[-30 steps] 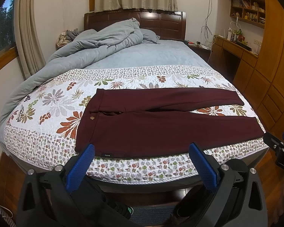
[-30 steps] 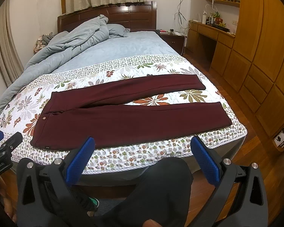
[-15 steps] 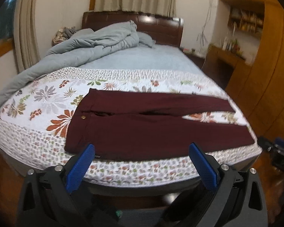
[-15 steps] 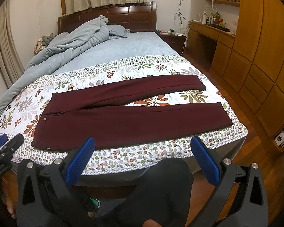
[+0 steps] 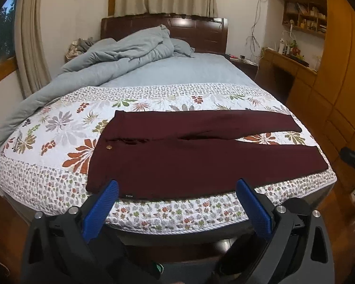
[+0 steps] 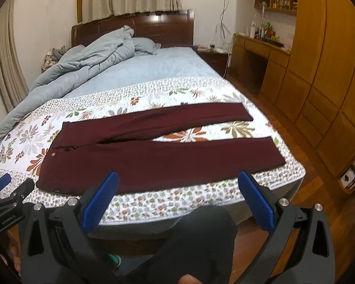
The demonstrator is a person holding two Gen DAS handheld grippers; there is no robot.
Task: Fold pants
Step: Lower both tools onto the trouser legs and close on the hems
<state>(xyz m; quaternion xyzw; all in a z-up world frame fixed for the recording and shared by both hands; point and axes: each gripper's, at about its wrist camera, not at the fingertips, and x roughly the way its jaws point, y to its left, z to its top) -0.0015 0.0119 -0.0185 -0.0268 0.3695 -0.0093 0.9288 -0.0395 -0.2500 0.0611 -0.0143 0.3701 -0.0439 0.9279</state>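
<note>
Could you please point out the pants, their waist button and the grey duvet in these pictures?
maroon pants [image 5: 201, 163]: left wrist view, on the thigh of the nearer leg.
brass waist button [image 5: 108, 147]: left wrist view, on the button's face.
grey duvet [image 6: 92, 54]: right wrist view, on the bunched heap near the headboard.

Pants [image 5: 201, 156]: flat across the quilt [image 5: 47, 142], centre of frame, waist at left, legs to the right.
Quilt: on the bed's near end.
Duvet [image 5: 106, 61]: bunched in the upper left, behind the quilt.
Headboard [image 5: 196, 33]: top centre.
Desk [image 5: 286, 64]: right of the bed.
</note>
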